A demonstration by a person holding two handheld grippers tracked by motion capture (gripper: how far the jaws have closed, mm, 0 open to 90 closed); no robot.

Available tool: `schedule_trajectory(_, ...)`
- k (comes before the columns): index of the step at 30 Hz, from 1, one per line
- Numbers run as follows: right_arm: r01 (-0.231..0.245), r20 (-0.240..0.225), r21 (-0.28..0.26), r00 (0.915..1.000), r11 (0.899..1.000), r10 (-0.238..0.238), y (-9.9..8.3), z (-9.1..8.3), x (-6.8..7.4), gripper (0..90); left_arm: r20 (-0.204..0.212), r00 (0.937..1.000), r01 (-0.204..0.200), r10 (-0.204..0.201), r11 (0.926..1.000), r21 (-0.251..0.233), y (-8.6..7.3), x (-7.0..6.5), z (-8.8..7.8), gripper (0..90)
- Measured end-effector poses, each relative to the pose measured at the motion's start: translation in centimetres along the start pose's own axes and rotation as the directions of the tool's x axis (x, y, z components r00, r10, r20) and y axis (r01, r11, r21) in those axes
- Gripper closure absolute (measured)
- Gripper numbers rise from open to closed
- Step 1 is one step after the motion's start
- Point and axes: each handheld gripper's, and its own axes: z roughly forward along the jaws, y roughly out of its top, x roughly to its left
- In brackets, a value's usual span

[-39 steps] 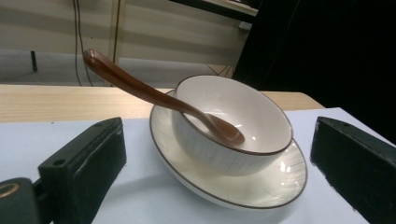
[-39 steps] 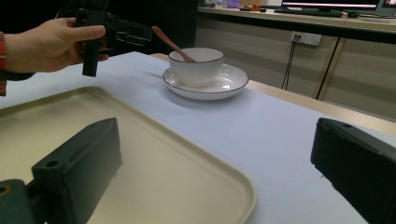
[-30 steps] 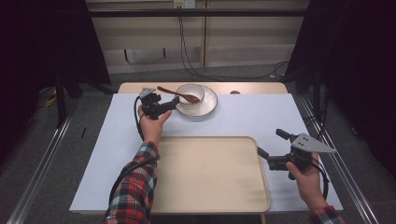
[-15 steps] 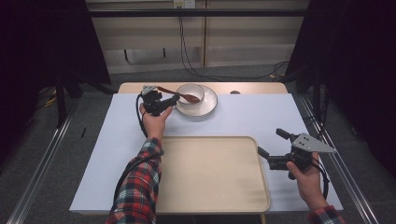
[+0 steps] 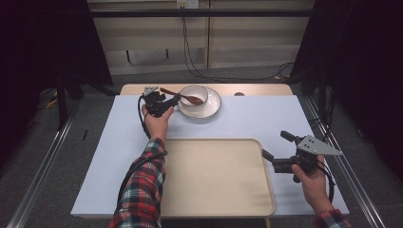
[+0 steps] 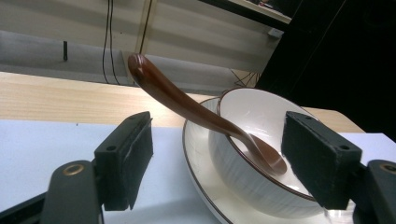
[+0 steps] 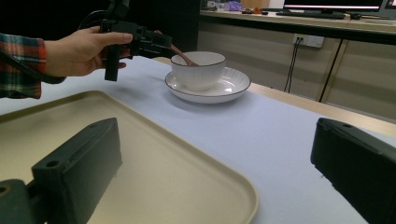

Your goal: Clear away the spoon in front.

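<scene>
A white bowl (image 5: 194, 96) stands on a white plate (image 5: 214, 108) at the table's far middle. A brown spoon (image 5: 179, 96) leans in the bowl, its handle pointing up and left over the rim. My left gripper (image 5: 172, 99) is at that handle. In the left gripper view the spoon (image 6: 177, 100) runs between the two jaws of my left gripper (image 6: 217, 154) without touching either pad. Those jaws have just been closing and are still open. My right gripper (image 5: 274, 144) stands open and empty at the right edge of the beige tray (image 5: 214, 180).
The tray lies on a pale blue mat (image 5: 266, 118) at the table's near middle. A strip of wooden tabletop (image 5: 256, 89) shows behind the plate. Cables hang down the wall at the back. In the right gripper view the bowl (image 7: 198, 70) and left gripper (image 7: 154, 44) are far ahead.
The left gripper has edged a little toward the bowl and the spoon's handle. The right hand and gripper have kept still.
</scene>
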Motion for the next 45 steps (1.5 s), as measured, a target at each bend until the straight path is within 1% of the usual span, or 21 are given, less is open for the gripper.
schedule_trajectory(3, 0.003, -0.005, 0.001, 1.0000, 1.000, -0.003, 0.0, 0.1, 0.0, 1.3, 0.003, 0.9999, 0.014, -0.014, 0.9999, -0.009, -0.1, 0.1, 0.2, 28.9)
schedule_trajectory(6, 0.007, -0.003, 0.004, 1.0000, 1.000, -0.007, 0.0, 0.1, 0.0, 1.3, -0.015, 0.9998, 0.016, -0.016, 0.9998, -0.007, -0.1, 0.1, 0.4, 32.1)
schedule_trajectory(9, 0.004, -0.010, 0.004, 0.9999, 1.000, -0.003, 0.0, 0.1, 0.0, 1.3, -0.007, 0.9998, 0.019, -0.019, 0.9998, -0.010, -0.1, 0.3, 0.5, 34.4)
schedule_trajectory(11, 0.003, -0.011, 0.003, 0.9999, 1.000, -0.003, -0.1, 0.2, 0.0, 1.3, -0.022, 0.9995, 0.024, -0.024, 0.9997, -0.006, -0.2, 0.3, 0.7, 35.0)
schedule_trajectory(13, 0.008, -0.008, 0.005, 0.9999, 1.000, -0.008, -0.1, 0.2, 0.0, 1.3, -0.023, 0.9993, 0.028, -0.028, 0.9996, -0.002, -0.3, 0.4, 0.8, 41.5)
schedule_trajectory(15, 0.004, -0.013, 0.002, 0.9999, 1.000, -0.004, -0.1, 0.2, 0.0, 1.3, -0.024, 0.9991, 0.034, -0.034, 0.9994, -0.011, -0.3, 0.5, 1.0, 43.5)
schedule_trajectory(18, 0.007, -0.013, 0.003, 0.9999, 1.000, -0.007, -0.1, 0.2, 0.0, 1.3, -0.020, 0.9987, 0.046, -0.046, 0.9989, -0.007, -0.4, 0.5, 1.1, 45.7)
schedule_trajectory(19, 0.005, -0.010, 0.003, 0.9999, 1.000, -0.005, -0.1, 0.2, 0.0, 1.3, -0.012, 0.9984, 0.056, -0.056, 0.9982, -0.021, -0.3, 0.4, 1.2, 48.4)
schedule_trajectory(21, 0.002, -0.012, 0.002, 0.9999, 1.000, -0.002, -0.1, 0.2, 0.0, 1.3, -0.010, 0.9987, 0.050, -0.050, 0.9986, -0.019, -0.3, 0.5, 1.3, 50.0)
schedule_trajectory(23, 0.007, -0.014, 0.006, 0.9999, 1.000, -0.007, -0.1, 0.2, 0.0, 1.3, -0.016, 0.9980, 0.060, -0.060, 0.9980, -0.019, -0.3, 0.5, 1.4, 52.4)
schedule_trajectory(27, 0.004, -0.014, 0.001, 0.9999, 1.000, -0.004, 0.0, 0.2, 0.1, 1.3, -0.008, 0.9968, 0.080, -0.080, 0.9963, -0.033, -0.2, 0.5, 1.5, 57.0)
schedule_trajectory(28, 0.004, -0.014, 0.001, 0.9999, 1.000, -0.004, 0.0, 0.2, 0.1, 1.3, 0.000, 0.9969, 0.079, -0.079, 0.9965, -0.028, -0.1, 0.5, 1.5, 57.0)
schedule_trajectory(29, 0.003, -0.013, 0.001, 0.9999, 1.000, -0.003, 0.0, 0.2, 0.0, 1.3, 0.011, 0.9967, 0.080, -0.080, 0.9963, -0.030, 0.0, 0.5, 1.5, 60.4)
schedule_trajectory(31, 0.004, -0.018, 0.004, 0.9998, 1.000, -0.004, 0.0, 0.2, 0.0, 1.3, 0.013, 0.9966, 0.082, -0.082, 0.9962, -0.030, 0.1, 0.4, 1.5, 61.5)
schedule_trajectory(35, -0.002, -0.013, 0.000, 0.9999, 1.000, 0.002, 0.0, 0.2, 0.1, 1.4, 0.034, 0.9943, 0.103, -0.101, 0.9936, -0.047, 0.2, 0.2, 1.5, 65.0)
schedule_trajectory(36, -0.002, -0.009, -0.001, 1.0000, 1.000, 0.002, 0.0, 0.2, 0.0, 1.3, 0.042, 0.9945, 0.098, -0.096, 0.9942, -0.044, 0.3, 0.1, 1.5, 67.2)
schedule_trajectory(37, -0.002, -0.015, -0.002, 0.9999, 1.000, 0.002, 0.0, 0.2, 0.0, 1.4, 0.038, 0.9936, 0.108, -0.106, 0.9924, -0.058, 0.3, 0.0, 1.6, 68.6)
schedule_trajectory(38, -0.001, -0.015, -0.002, 0.9999, 1.000, 0.001, 0.0, 0.2, 0.0, 1.3, 0.055, 0.9930, 0.107, -0.104, 0.9926, -0.056, 0.5, 0.0, 1.5, 69.4)
schedule_trajectory(39, -0.002, -0.013, -0.002, 0.9999, 1.000, 0.002, 0.0, 0.2, 0.0, 1.4, 0.055, 0.9930, 0.107, -0.104, 0.9926, -0.056, 0.5, 0.0, 1.5, 70.4)
schedule_trajectory(41, -0.004, -0.014, 0.000, 0.9999, 1.000, 0.004, 0.0, 0.2, 0.1, 1.3, 0.081, 0.9914, 0.108, -0.103, 0.9921, -0.063, 0.7, -0.2, 1.4, 71.5)
schedule_trajectory(45, -0.005, -0.015, -0.003, 0.9999, 1.000, 0.005, 0.0, 0.2, 0.0, 1.4, 0.102, 0.9887, 0.119, -0.110, 0.9895, -0.082, 1.1, -0.6, 1.4, 76.4)
